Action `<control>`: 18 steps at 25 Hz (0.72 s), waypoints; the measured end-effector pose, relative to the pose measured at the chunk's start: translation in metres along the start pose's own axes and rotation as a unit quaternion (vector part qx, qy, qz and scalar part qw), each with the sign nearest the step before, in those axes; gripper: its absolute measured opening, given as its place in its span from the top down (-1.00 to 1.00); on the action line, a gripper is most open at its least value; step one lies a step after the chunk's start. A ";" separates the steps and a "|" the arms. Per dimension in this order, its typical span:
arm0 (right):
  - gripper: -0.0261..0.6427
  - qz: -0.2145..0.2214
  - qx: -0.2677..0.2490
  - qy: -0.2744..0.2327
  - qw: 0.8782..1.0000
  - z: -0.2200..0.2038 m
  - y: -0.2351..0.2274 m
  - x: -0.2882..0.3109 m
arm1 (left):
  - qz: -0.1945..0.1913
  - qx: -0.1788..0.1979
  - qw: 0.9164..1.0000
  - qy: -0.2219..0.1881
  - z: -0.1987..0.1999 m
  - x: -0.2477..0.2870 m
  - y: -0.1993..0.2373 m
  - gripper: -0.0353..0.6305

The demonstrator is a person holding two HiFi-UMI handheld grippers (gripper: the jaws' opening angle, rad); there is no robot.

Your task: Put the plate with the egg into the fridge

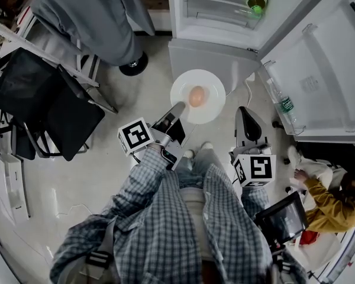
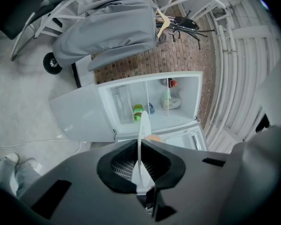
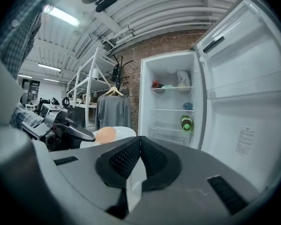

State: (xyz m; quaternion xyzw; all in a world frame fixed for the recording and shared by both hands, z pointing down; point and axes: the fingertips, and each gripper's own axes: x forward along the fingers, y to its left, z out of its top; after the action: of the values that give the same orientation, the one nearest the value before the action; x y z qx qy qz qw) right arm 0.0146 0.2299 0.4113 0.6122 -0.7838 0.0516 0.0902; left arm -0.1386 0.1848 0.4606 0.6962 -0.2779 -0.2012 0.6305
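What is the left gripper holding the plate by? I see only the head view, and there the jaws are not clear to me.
Observer: By the rim. In the left gripper view the left gripper is shut on the plate, seen edge-on between its jaws.
Operator: Is the right gripper carrying something?
Observer: No. The right gripper view shows the right gripper shut, with nothing between its jaws.
Operator: What lies on the upper fridge shelves?
Observer: In the fridge, the top shelf holds a red thing and a white bag; a blue thing sits one shelf lower.
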 end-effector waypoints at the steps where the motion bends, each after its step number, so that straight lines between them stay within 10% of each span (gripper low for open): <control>1: 0.90 -0.001 0.000 0.000 1.000 -0.001 -0.002 0.001 | 0.000 0.001 1.000 -0.001 0.001 0.002 0.001 0.83; 18: 0.90 0.026 -0.007 -0.015 1.000 0.011 -0.046 0.067 | 0.023 0.007 0.999 -0.031 0.031 0.051 0.007 0.83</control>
State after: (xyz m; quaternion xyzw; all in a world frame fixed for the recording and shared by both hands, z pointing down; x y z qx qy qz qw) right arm 0.0429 0.1527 0.4126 0.5916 -0.8011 0.0393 0.0819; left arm -0.1203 0.1281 0.4674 0.6875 -0.3151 -0.2062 0.6209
